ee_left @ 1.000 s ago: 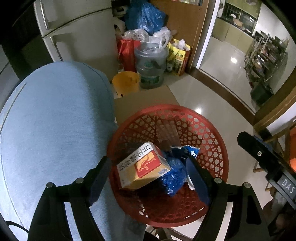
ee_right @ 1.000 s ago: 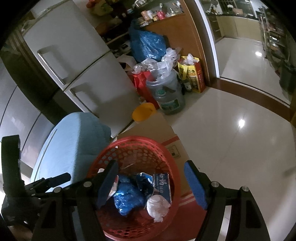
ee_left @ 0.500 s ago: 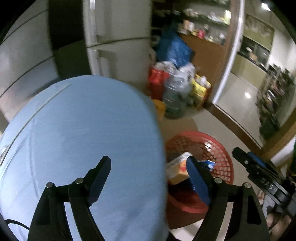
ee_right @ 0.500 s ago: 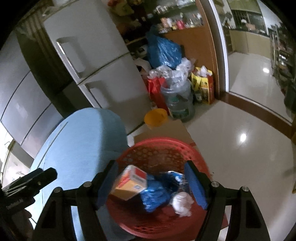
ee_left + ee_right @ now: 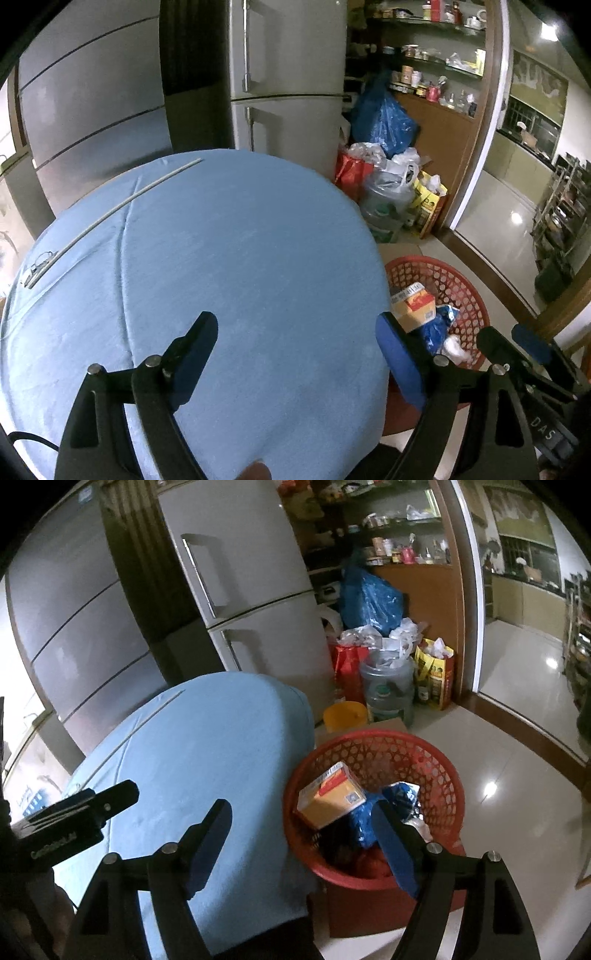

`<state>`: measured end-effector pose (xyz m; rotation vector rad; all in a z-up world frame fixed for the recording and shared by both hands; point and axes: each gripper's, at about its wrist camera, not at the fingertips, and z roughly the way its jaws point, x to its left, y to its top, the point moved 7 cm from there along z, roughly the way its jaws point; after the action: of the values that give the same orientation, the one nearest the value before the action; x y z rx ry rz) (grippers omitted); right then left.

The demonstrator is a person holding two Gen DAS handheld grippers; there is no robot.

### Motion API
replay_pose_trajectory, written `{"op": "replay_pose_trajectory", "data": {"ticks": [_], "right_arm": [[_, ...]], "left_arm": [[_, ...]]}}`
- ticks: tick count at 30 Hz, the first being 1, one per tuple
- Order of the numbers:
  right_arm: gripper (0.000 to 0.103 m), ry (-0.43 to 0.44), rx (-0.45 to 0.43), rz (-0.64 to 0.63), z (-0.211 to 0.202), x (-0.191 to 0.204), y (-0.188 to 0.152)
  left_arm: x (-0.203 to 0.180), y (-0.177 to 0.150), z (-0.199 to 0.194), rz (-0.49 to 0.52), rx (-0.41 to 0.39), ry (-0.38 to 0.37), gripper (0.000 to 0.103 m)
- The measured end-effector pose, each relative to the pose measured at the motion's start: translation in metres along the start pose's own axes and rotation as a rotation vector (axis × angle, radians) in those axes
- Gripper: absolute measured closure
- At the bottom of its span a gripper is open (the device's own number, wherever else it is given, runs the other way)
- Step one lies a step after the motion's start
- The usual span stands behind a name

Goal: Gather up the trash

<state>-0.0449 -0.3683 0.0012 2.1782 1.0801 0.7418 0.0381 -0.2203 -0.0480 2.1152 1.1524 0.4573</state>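
Note:
A red mesh basket (image 5: 439, 771) stands on the floor right of a round table with a blue cloth (image 5: 229, 258). It holds an orange and white carton (image 5: 332, 794), a crumpled blue wrapper (image 5: 362, 823) and a white wad (image 5: 456, 347). The basket also shows in the left wrist view (image 5: 461, 280). My left gripper (image 5: 295, 354) is open and empty above the cloth. My right gripper (image 5: 301, 838) is open and empty, over the table edge and the basket's left rim.
Two grey fridges (image 5: 280, 74) stand behind the table. Beyond the basket are a yellow bucket (image 5: 345, 716), a clear water jug (image 5: 388, 690), red and yellow bags and a blue bag (image 5: 369, 602). A thin rod (image 5: 110, 214) lies on the cloth.
My left gripper has swung from over the basket to above the table cloth. My right gripper has risen and drawn back left. The carton now lies in the basket.

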Motion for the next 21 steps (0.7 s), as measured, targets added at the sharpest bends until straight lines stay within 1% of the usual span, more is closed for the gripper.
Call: {"op": "replay_pose_trajectory", "data": {"ticks": [4, 8, 12, 21], "right_arm": [[0.022, 0.007, 0.000, -0.009, -0.005, 0.001, -0.007], [0.022, 0.019, -0.002, -0.029, -0.008, 0.004, -0.009], [0.022, 0.030, 0.001, -0.027, -0.009, 0.004, -0.012], [0.022, 0.024, 0.028, -0.015, -0.009, -0.007, -0.023]], "left_arm": [[-0.006, -0.008, -0.005, 0.012, -0.001, -0.009, 0.015], [-0.009, -0.012, -0.013, 0.019, -0.012, -0.001, 0.015], [-0.009, -0.016, -0.017, 0.004, -0.017, -0.003, 0.015], [-0.009, -0.025, -0.020, -0.003, -0.015, 0.026, 0.015]]}}
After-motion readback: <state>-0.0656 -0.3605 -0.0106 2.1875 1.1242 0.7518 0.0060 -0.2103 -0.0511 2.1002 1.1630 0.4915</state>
